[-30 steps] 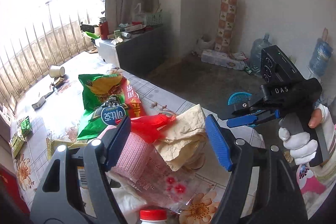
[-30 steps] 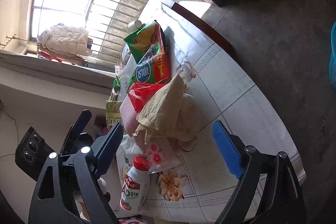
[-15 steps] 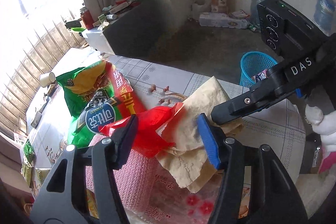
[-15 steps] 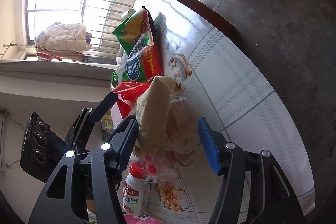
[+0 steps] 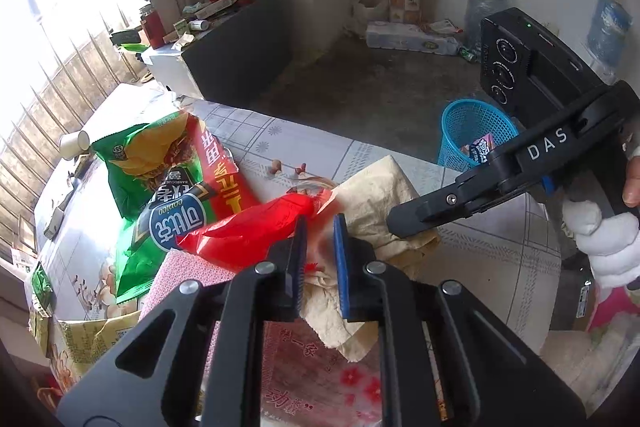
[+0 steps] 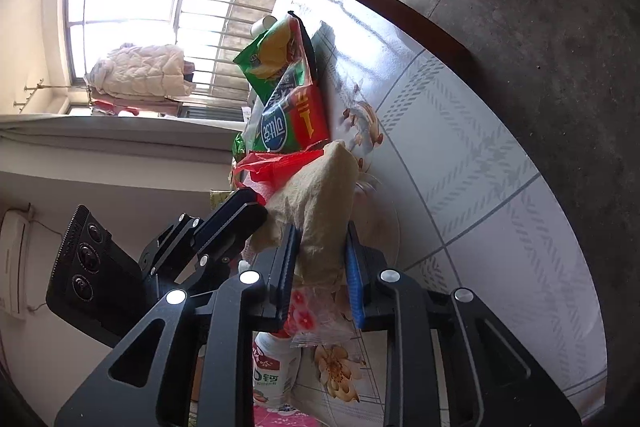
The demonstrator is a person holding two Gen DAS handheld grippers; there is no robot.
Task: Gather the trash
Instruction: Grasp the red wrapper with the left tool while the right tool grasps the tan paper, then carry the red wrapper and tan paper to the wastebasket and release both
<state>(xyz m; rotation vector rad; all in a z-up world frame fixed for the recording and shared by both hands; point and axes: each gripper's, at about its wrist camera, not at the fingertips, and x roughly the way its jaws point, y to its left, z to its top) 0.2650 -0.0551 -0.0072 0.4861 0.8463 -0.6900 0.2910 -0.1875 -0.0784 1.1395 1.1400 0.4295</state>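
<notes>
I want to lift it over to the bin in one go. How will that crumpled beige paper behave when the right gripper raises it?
Probably floppy: the beige paper is creased and folds between the right gripper pads. It looks light, so lifting should be easy. The red plastic bag touches it and may drag along, and the left gripper pinches the same pile.

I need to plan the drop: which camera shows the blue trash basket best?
The left wrist view: the blue basket stands on the floor beyond the table edge, with a wrapper visible inside and the right tongs partly overlapping it. The right wrist view shows only table and floor, no basket.
</notes>
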